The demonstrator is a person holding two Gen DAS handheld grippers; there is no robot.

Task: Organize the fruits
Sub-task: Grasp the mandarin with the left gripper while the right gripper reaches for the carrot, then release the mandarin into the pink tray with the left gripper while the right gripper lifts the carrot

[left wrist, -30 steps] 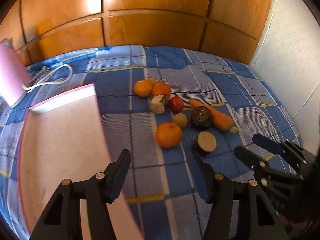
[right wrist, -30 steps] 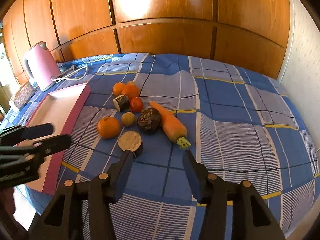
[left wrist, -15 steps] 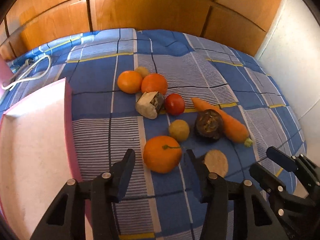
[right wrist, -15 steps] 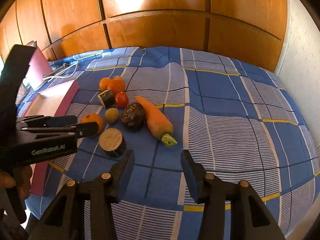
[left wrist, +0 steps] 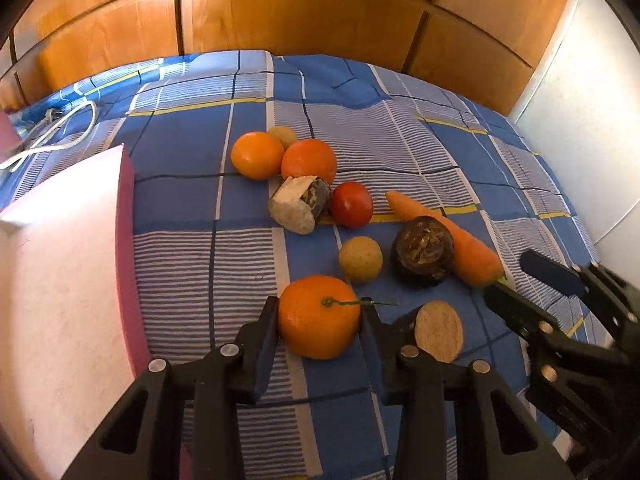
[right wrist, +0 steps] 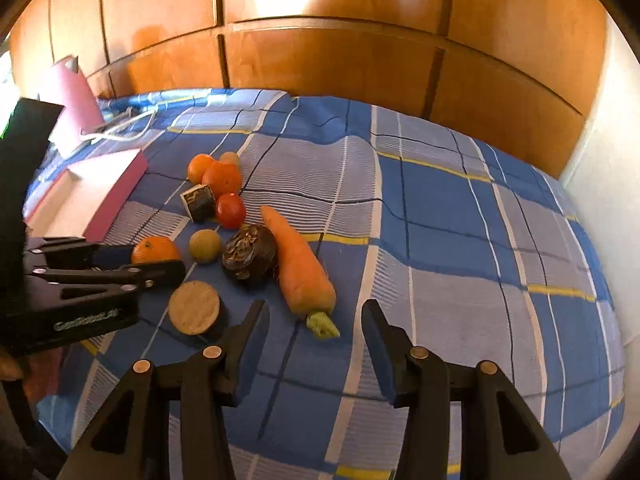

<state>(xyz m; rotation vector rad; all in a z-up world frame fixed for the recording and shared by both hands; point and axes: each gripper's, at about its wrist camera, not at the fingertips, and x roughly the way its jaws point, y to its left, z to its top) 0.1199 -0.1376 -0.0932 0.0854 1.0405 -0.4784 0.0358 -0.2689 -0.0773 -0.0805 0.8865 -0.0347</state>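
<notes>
One round, glossy orange tangerine (left wrist: 318, 328) with a green stem sits between your left gripper's (left wrist: 319, 330) spread fingers. Your right gripper (right wrist: 315, 330) hangs spread wide.

Left tool (left wrist: 319, 320) fingers flank nearest orange (left wrist: 319, 328) on blue checked cloth (left wrist: 192, 216); pink tray (left wrist: 60, 264) left.

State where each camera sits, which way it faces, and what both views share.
Left wrist: on the left gripper, looking along its fingers at the near orange between them; the right gripper shows at right.
Right wrist: on the open right gripper, facing the carrot; the left gripper shows at left.
Shared: the fruit pile, pink tray, plaid cloth.
</notes>
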